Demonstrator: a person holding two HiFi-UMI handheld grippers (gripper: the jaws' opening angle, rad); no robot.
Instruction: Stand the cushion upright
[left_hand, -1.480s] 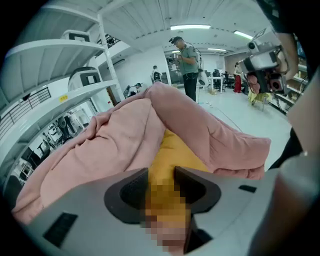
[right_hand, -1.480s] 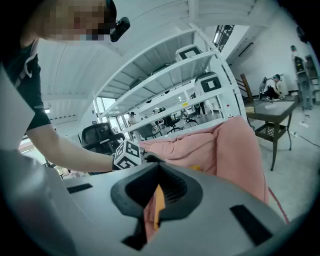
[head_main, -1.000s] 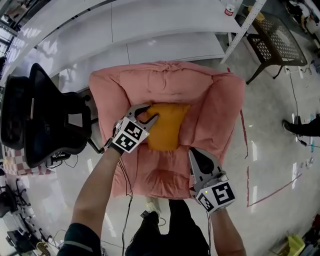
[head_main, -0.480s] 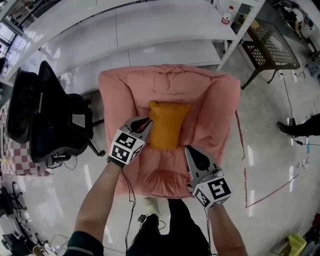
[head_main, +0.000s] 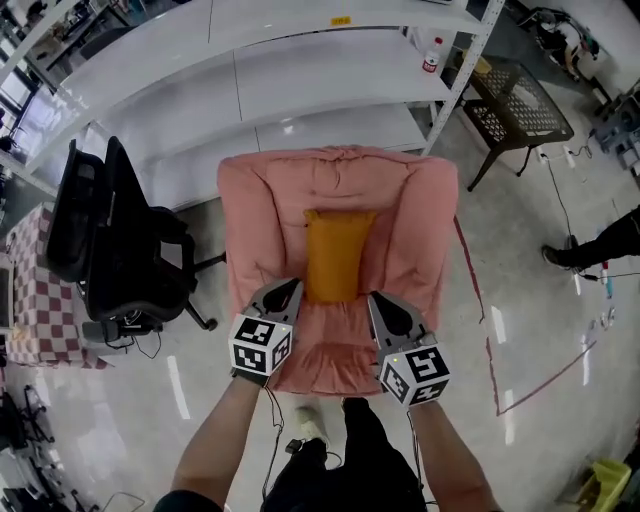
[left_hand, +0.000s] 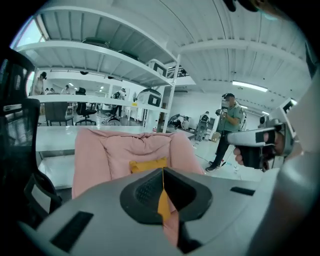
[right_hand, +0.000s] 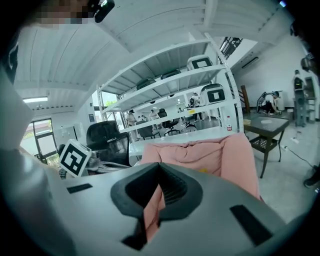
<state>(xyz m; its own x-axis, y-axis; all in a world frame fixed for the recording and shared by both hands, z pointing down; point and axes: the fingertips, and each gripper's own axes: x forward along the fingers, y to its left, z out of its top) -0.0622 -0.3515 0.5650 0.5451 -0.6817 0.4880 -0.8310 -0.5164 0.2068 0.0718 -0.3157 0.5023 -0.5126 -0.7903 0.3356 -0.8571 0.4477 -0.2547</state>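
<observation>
Cushion (head_main: 335, 255), orange, stands upright on the seat, against the back of the armchair (head_main: 262, 205). Left gripper (head_main: 292, 286): jaws just closed, nothing between them. Right gripper (head_main: 375, 299): jaws together, empty. Both grippers are near the seat front, clear of the cushion.

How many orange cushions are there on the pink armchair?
1. The orange cushion sits in the middle of the pink armchair, against its backrest. No other shows; part of the seat is hidden.
</observation>
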